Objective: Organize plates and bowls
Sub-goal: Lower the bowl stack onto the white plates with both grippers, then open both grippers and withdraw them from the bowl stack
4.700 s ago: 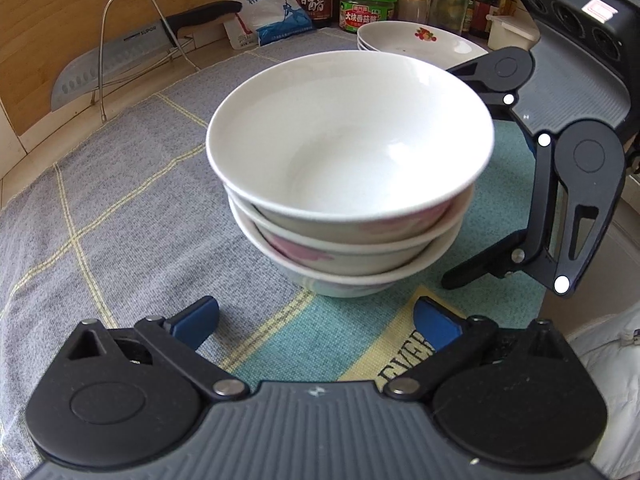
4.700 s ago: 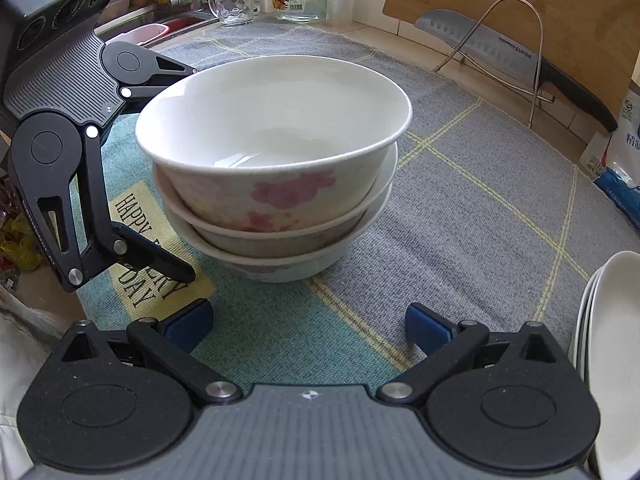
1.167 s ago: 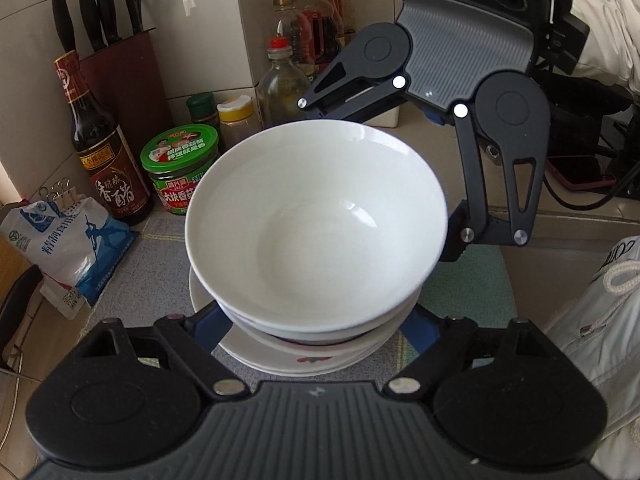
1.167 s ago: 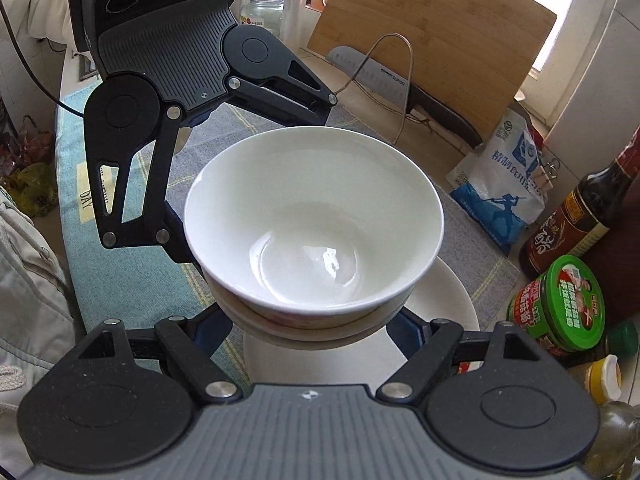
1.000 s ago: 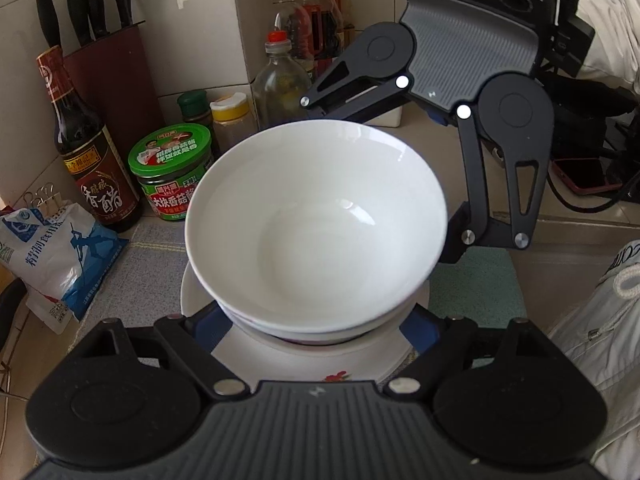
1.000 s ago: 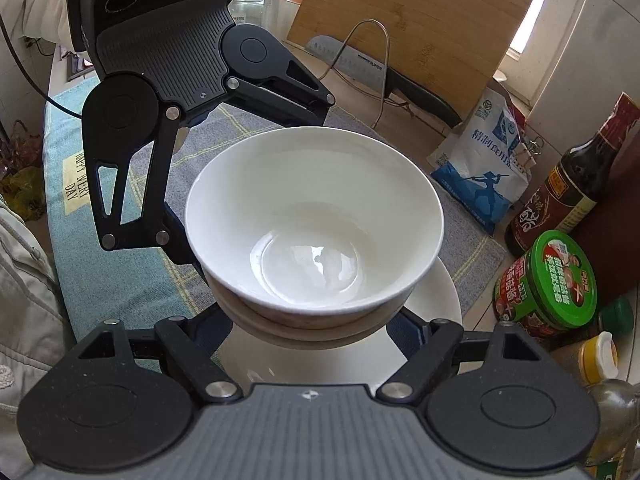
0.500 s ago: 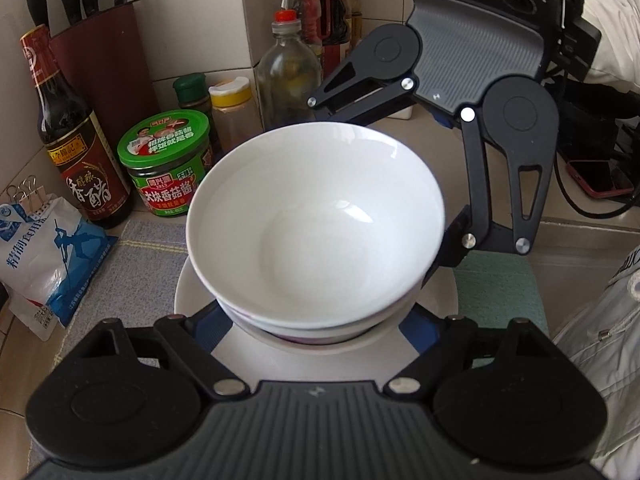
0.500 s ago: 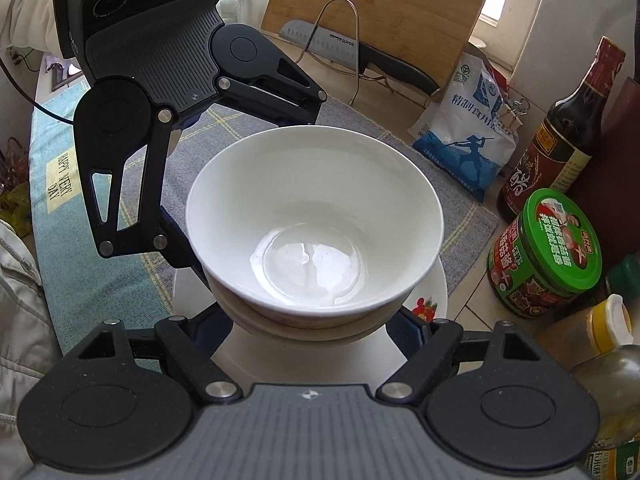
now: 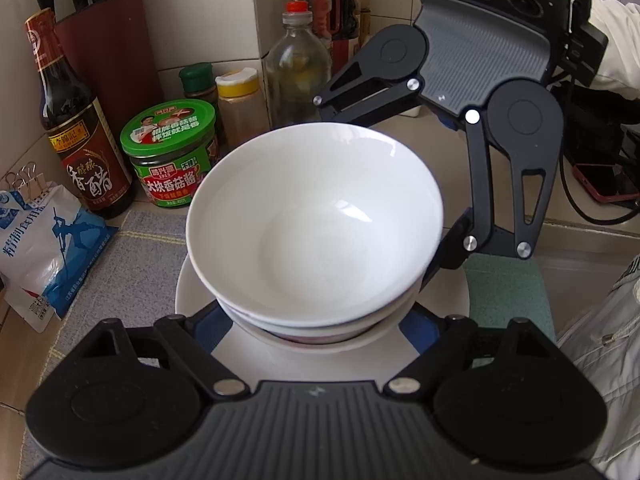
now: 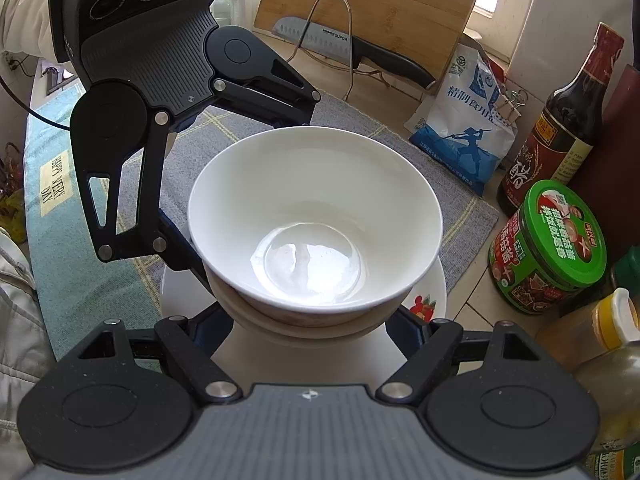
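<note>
Three nested white bowls (image 9: 316, 220) with pink flowers on the outside hang as one stack between both grippers. My left gripper (image 9: 314, 330) is shut on the lowest bowls from the near side, its blue pads (image 9: 212, 326) against the walls. From the opposite side my right gripper (image 10: 316, 328) is shut on the same bowl stack (image 10: 316, 216). A pile of white plates (image 9: 192, 292) lies directly below, with a red flower print on the top plate (image 10: 430, 296). Whether the bowls touch the plates is hidden.
A green-lidded jar (image 9: 172, 152), a dark vinegar bottle (image 9: 80, 132), spice jars and oil bottles stand close behind the plates. A salt bag (image 9: 40, 248) lies left. A knife (image 10: 360, 52) rests by the cutting board (image 10: 372, 8). The grey mat (image 10: 400, 140) covers the counter.
Both grippers lifted the bowl stack off the mat and carried it over to the plates by the jars. Over the last second it sank a little and the plates came centred under it.
</note>
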`<control>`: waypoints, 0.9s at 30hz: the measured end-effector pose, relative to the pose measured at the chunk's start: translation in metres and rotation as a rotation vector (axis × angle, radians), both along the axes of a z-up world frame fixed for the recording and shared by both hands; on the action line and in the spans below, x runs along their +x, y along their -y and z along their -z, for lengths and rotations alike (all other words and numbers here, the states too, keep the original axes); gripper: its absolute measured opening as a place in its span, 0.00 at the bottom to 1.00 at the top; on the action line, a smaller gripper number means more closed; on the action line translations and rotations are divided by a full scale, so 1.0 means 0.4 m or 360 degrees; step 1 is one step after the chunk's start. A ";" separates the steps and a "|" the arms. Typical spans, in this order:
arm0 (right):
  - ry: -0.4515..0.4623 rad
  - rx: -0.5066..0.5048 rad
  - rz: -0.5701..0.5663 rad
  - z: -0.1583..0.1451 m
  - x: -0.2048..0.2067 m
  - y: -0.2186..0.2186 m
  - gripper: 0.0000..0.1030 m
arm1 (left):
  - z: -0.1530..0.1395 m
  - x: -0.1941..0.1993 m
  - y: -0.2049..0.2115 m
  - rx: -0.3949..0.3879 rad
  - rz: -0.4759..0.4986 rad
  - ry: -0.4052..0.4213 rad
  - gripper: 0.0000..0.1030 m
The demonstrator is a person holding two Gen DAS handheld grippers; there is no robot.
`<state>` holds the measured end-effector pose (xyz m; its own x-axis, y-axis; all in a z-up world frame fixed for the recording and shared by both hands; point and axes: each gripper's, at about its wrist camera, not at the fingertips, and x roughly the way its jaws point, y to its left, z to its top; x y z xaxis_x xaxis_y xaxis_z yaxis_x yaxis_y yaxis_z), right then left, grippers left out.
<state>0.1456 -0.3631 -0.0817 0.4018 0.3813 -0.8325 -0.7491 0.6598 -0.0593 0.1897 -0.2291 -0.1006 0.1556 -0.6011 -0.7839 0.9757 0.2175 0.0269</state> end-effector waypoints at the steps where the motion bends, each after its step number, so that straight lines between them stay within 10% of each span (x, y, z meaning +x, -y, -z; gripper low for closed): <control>1: 0.0004 -0.0006 -0.0001 0.000 0.000 -0.001 0.84 | 0.001 0.002 -0.001 -0.0003 -0.0002 -0.0003 0.86; 14: 0.0042 0.0050 0.0060 -0.014 -0.012 0.006 0.99 | 0.004 -0.021 -0.042 -0.0088 -0.0096 0.0091 0.98; 27: 0.0133 -0.0029 0.0424 -0.069 -0.112 -0.038 1.00 | -0.054 -0.106 -0.172 -0.0266 -0.0590 0.0318 1.00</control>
<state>0.1008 -0.3479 -0.0540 0.5537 0.2386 -0.7978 -0.5414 0.8311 -0.1273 0.1475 -0.1602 -0.0790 0.5224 -0.5921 -0.6136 0.8105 0.5684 0.1416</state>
